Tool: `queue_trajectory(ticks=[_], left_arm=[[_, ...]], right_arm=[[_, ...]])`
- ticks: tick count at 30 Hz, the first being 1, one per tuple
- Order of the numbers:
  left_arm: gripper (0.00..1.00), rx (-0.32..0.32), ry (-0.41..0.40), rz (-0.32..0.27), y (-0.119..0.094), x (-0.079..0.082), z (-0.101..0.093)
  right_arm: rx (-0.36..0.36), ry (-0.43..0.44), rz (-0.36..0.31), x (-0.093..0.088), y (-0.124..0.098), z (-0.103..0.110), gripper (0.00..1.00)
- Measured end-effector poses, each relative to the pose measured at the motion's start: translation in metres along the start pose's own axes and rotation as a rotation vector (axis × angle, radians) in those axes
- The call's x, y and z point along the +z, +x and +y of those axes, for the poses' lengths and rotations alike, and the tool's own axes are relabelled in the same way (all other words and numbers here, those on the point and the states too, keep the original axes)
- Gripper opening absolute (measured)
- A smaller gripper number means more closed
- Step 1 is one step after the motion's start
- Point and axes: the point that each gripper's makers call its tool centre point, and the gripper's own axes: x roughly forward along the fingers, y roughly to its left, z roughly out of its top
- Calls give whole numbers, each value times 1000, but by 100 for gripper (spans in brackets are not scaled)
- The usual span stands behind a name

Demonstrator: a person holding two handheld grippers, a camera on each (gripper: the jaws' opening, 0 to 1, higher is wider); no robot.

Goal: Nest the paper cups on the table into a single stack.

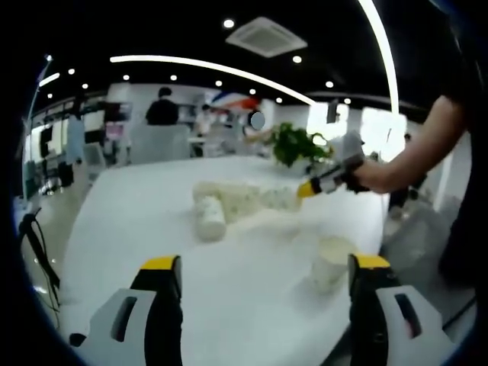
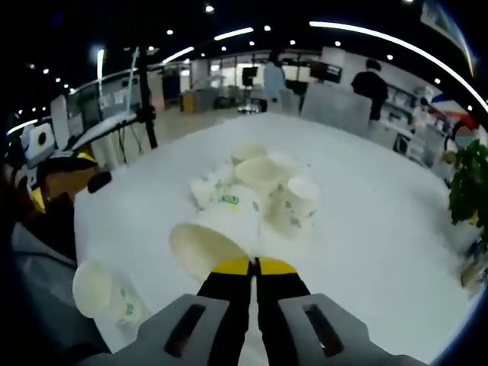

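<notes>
— Several paper cups (image 2: 255,187) lie in a heap at the middle of the white table (image 2: 366,229); I see one more cup (image 2: 103,293) standing apart near the edge.
— And your grippers?
— My right gripper (image 2: 255,267) has its jaws pressed together, just beside a tipped cup (image 2: 202,248). My left gripper (image 1: 263,267) is wide apart, holding nothing.

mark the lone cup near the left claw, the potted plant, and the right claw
lone cup (image 1: 332,261), left gripper view, on its side wall.
potted plant (image 1: 293,143), left gripper view, on its leaves.
right claw (image 2: 256,268), right gripper view, midway between its yellow tips.
</notes>
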Motion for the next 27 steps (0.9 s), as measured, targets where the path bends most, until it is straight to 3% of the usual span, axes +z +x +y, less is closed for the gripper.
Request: queue_trajectory(ticks=[13, 27], left_arm=[[89, -24, 10, 4, 5, 1, -2], [88, -37, 18, 1, 6, 2, -7]], right_arm=[[84, 92, -90, 36, -29, 11, 0], [173, -3, -68, 51, -61, 32, 0]])
